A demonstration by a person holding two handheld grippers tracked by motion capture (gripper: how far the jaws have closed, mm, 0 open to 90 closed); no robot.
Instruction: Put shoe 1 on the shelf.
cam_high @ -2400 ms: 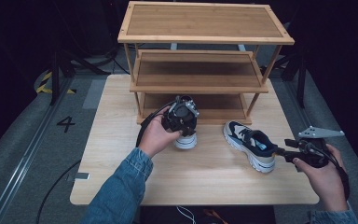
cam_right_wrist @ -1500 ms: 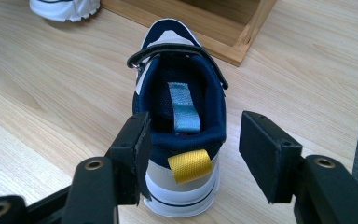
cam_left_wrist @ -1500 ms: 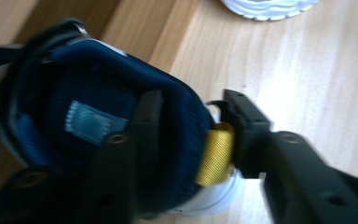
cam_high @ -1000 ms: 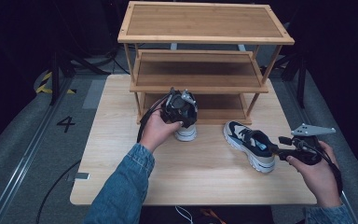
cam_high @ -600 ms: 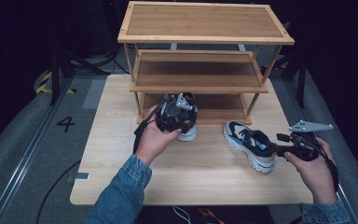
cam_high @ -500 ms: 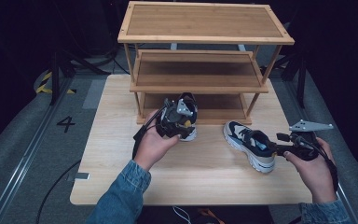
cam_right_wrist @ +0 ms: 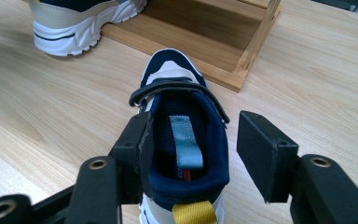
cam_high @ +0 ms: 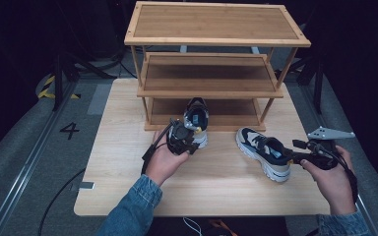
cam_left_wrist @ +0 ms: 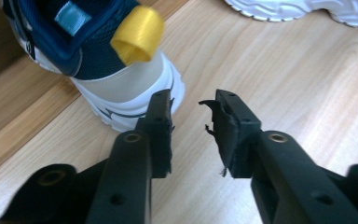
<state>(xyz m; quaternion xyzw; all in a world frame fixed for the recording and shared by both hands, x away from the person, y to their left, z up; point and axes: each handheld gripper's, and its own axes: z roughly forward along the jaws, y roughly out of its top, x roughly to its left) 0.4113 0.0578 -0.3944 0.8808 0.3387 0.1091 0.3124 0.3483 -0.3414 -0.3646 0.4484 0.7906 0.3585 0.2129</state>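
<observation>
While the left gripper, its jaws just narrowing on nothing, sits just behind the first shoe at the rack's bottom shelf, the right gripper straddles the second shoe's heel with jaws apart, toe pointing toward the rack

High view: the wooden table and the three-tier rack are evenly lit from above; everything beyond the table falls off into near-black. Shadow pools beneath the rack's shelves and is deepest over its bottom shelf. The picture is soft and slightly grainy, with no glare. Left gripper view: bright, diffuse light on the table; the jaws nearest the lens are dark and mildly soft, and the shoe heel is fairly sharp. Right gripper view: bright likewise, with slight bowing of straight lines near the frame edges.
</observation>
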